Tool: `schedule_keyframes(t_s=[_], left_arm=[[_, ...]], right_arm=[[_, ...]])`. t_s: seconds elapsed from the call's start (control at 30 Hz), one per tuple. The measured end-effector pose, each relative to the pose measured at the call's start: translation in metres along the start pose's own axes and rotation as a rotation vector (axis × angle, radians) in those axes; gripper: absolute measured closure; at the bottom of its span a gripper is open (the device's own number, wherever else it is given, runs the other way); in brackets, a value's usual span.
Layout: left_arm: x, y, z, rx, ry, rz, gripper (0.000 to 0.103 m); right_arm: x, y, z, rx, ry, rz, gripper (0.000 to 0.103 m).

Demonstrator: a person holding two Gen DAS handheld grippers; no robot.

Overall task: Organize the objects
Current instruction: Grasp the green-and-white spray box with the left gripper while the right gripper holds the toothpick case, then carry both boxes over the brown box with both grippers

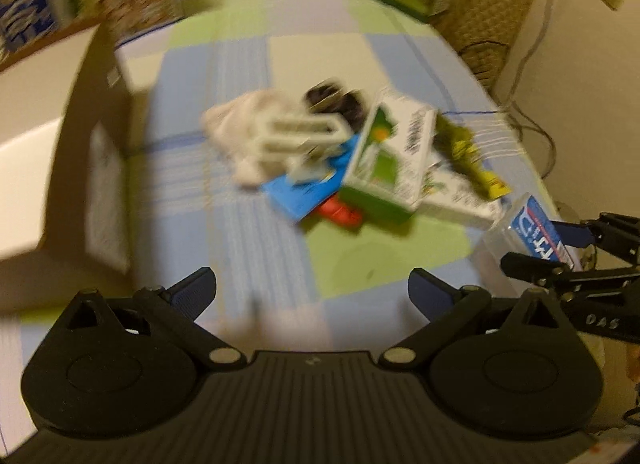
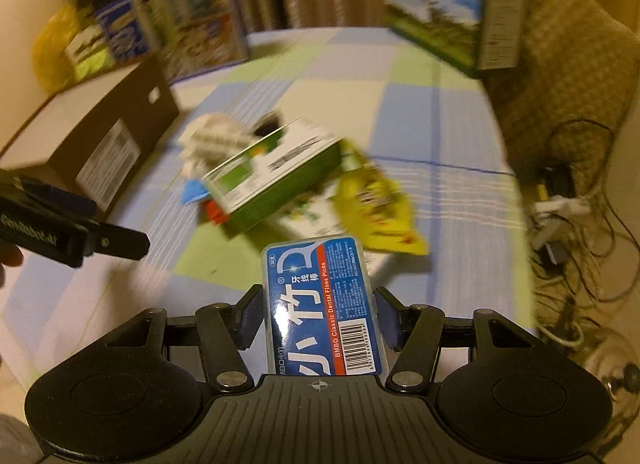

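Right gripper [image 2: 317, 314] clamps the floss-pick box [image 2: 320, 304]; left gripper [image 1: 312, 292] spread.

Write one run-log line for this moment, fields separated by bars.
right gripper: shut on blue-labelled clear plastic floss-pick box | left gripper: open, empty | brown cardboard box: left of item pile

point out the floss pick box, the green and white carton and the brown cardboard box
floss pick box [image 2: 320, 304], right wrist view, on the middle of its blue label
green and white carton [image 2: 276, 180], right wrist view, on its top face
brown cardboard box [image 2: 108, 160], right wrist view, on the white sticker on its side
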State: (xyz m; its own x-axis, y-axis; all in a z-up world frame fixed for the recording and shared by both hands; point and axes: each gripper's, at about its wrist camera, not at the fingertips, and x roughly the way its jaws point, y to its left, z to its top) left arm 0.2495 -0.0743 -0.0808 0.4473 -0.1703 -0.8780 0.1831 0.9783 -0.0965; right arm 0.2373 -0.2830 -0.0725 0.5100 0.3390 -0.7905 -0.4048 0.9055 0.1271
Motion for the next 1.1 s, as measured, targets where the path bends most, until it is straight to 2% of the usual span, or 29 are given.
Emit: schedule_keyframes(t_s=[0.27, 0.43, 0.57, 0.73, 0.83, 0.87, 0.9, 1.1], left_arm=[[0.023, -0.035, 0.047, 0.154, -0.082, -0.123, 0.012], [0.050, -0.049, 0.069, 0.236, -0.076, -0.159, 0.017], [0.072, -0.053, 0.078, 0.267, -0.029, -0.136, 0.034], [0.079, -0.053, 0.082, 0.274, -0.022, -0.134, 0.041], [0.084, -0.058, 0.084, 0.291, -0.020, -0.114, 0.041], [0.086, -0.059, 0.083, 0.293, -0.017, -0.108, 0.044], [0.087, -0.060, 0.083, 0.298, -0.015, -0.099, 0.051], [0.076, -0.058, 0.076, 0.287, -0.041, -0.071, 0.052]], right_arm=[[-0.028, -0.049, 0.007, 0.123, -0.059, -0.078, 0.048], [-0.036, -0.074, 0.004, 0.177, -0.070, -0.104, 0.048], [-0.038, -0.090, 0.001, 0.209, -0.070, -0.115, 0.048], [-0.039, -0.106, -0.004, 0.233, -0.066, -0.122, 0.048], [-0.038, -0.113, -0.005, 0.247, -0.063, -0.117, 0.048], [-0.037, -0.114, -0.005, 0.248, -0.063, -0.116, 0.048], [-0.037, -0.114, -0.005, 0.247, -0.063, -0.115, 0.048], [-0.037, -0.116, -0.002, 0.249, -0.071, -0.108, 0.048]])
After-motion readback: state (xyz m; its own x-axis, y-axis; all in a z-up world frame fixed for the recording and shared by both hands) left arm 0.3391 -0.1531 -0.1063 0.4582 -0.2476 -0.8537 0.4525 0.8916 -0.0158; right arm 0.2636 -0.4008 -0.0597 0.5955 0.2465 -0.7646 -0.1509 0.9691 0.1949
